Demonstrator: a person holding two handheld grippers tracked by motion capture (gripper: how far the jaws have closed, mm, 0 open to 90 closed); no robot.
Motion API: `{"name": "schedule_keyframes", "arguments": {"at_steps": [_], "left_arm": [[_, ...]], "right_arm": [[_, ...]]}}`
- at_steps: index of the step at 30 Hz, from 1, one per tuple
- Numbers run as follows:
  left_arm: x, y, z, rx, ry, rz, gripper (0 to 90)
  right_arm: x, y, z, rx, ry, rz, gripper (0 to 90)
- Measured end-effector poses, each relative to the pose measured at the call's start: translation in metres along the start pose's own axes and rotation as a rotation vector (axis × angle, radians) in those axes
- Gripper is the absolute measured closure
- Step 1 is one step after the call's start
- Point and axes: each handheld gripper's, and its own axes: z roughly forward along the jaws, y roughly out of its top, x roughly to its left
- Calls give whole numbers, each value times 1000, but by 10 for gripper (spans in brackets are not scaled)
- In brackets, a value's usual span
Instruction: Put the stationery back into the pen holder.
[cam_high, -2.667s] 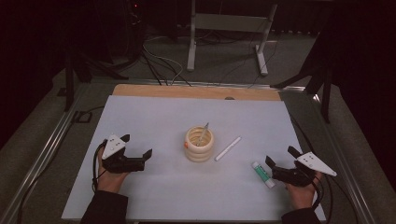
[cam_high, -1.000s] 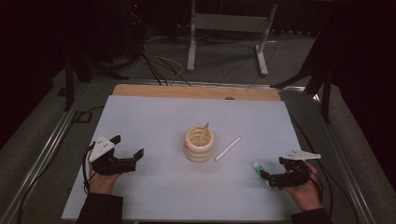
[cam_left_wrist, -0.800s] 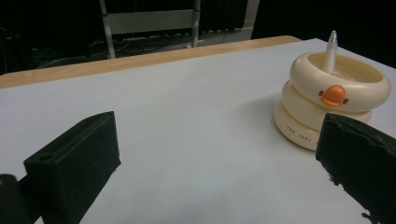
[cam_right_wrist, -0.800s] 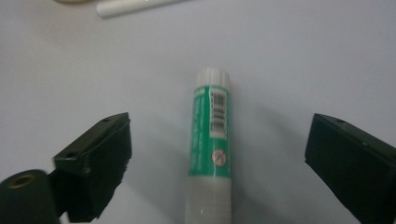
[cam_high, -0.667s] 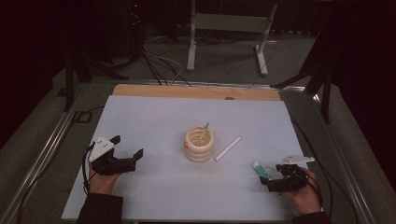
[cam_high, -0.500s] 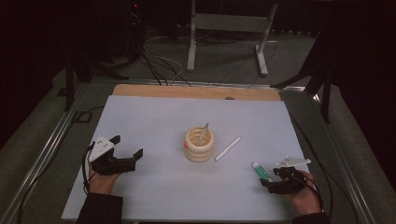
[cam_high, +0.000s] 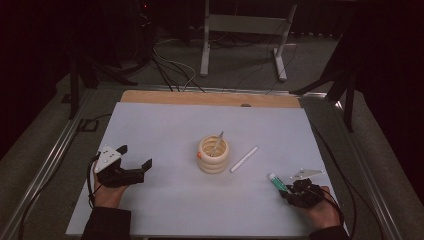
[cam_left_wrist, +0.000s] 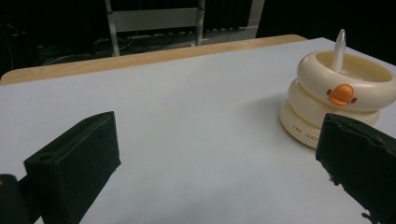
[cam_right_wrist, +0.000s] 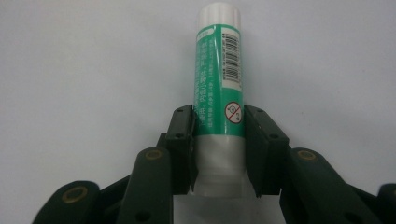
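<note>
Right gripper (cam_right_wrist: 218, 149) clamped on the glue stick (cam_right_wrist: 218, 79) near its base (left gripper (cam_left_wrist: 210, 158) spread wide, idle); lift level so it cannot pivot.

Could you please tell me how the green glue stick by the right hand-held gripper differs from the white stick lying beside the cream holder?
The green-and-white plastic glue stick is thick and bears printed text and a barcode; the slim white stick is thin and plain. The glue stick sits clamped between the jaws of the right hand-held gripper; the white stick lies free, right of the cream ringed holder. Both lie flat on the white table sheet.
</note>
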Motion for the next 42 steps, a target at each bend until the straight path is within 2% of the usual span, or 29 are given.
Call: {"name": "schedule_keyframes", "arguments": {"at_steps": [15, 30, 42], "left_arm": [[1, -1, 1, 11, 7, 2, 1], [0, 0, 0, 9, 10, 4, 1], [0, 0, -1, 7, 12, 3, 1]], "right_arm": [[0, 10, -5, -48, -11, 19, 660], [-3, 11, -12, -96, -14, 45, 660], [-6, 19, -26, -147, -30, 50, 660]]}}
